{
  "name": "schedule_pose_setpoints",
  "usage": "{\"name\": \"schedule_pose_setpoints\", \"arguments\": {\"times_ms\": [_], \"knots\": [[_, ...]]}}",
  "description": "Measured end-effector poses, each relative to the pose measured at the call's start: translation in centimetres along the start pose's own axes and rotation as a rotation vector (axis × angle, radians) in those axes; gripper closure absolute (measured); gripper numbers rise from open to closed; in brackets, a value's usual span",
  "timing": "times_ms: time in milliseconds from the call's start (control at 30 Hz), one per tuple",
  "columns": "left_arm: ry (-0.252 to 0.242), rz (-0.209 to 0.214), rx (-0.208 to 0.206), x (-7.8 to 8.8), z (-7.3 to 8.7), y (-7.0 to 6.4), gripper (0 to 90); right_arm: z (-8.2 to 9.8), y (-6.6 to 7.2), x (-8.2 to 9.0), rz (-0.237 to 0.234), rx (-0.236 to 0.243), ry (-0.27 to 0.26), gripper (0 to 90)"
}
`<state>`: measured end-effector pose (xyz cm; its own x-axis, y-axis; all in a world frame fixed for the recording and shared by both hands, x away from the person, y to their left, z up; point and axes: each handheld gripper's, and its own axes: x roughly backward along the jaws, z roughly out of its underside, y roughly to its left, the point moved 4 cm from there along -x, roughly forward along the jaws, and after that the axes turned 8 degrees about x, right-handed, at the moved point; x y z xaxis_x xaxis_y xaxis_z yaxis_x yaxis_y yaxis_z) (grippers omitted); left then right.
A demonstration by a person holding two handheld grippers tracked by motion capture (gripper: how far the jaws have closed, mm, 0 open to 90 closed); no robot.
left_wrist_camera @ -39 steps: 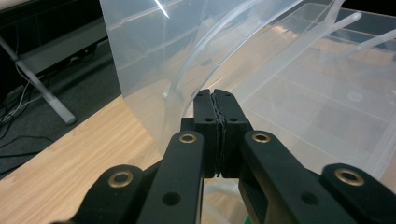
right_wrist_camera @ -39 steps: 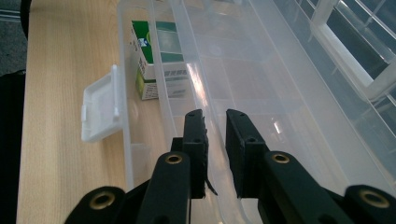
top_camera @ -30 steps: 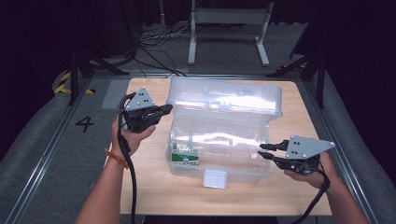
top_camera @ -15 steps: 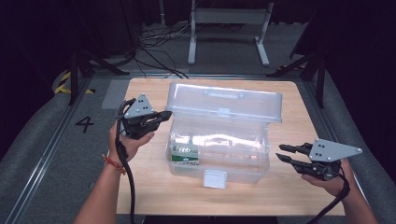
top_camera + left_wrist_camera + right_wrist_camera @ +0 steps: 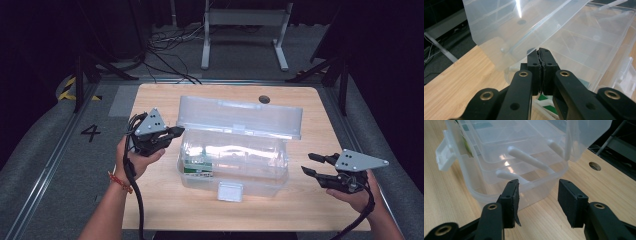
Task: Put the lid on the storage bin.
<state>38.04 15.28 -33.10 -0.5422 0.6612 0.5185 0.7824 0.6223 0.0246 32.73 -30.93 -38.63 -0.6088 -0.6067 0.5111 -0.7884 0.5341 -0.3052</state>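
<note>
Clear plastic storage box [image 5: 250, 181] standing in the middle of the pale wooden table [image 5: 305, 212], with its clear hinged lid [image 5: 240, 117] swung up and leaning back behind the tub. Inside, at the left end, a green-and-white carton [image 5: 196, 165]; on the front wall, a small white latch flap [image 5: 230, 191] hanging down. Left gripper [image 5: 179, 132] parked at the lid's lower left corner, jaws pressed fully together in the left gripper view [image 5: 541, 53], tips right at the lid's edge; impossible to tell whether the thin rim is nipped between the pads or merely touched. Hardly any shift there against a second ago. Bigger change on the other side: right gripper [image 5: 309, 164], a second ago up against the box's right end, now drawn off to the right and well apart from the tub, over bare wood near the table's edge. Jaws there just been opening, now spread wide with nothing between them in the right gripper view [image 5: 539, 186], only the box's end wall [image 5: 486, 177] and table beyond. Judged from this, a release at the right end, with the lid already up and staying up, steadied or merely met by the closed left tips. Contents now reachable; likely next, a return of the freed right gripper into the open tub, though not yet begun.
</note>
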Motion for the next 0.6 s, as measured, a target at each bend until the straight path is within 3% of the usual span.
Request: {"name": "schedule_pose_setpoints", "arguments": {"times_ms": [600], "knots": [[0.006, 0.047, 0.0, -0.3, 2.2, -0.9, 88.3, 2.4, -0.1, -0.8, -0.022, -0.056, 0.004, 49.5]]}}
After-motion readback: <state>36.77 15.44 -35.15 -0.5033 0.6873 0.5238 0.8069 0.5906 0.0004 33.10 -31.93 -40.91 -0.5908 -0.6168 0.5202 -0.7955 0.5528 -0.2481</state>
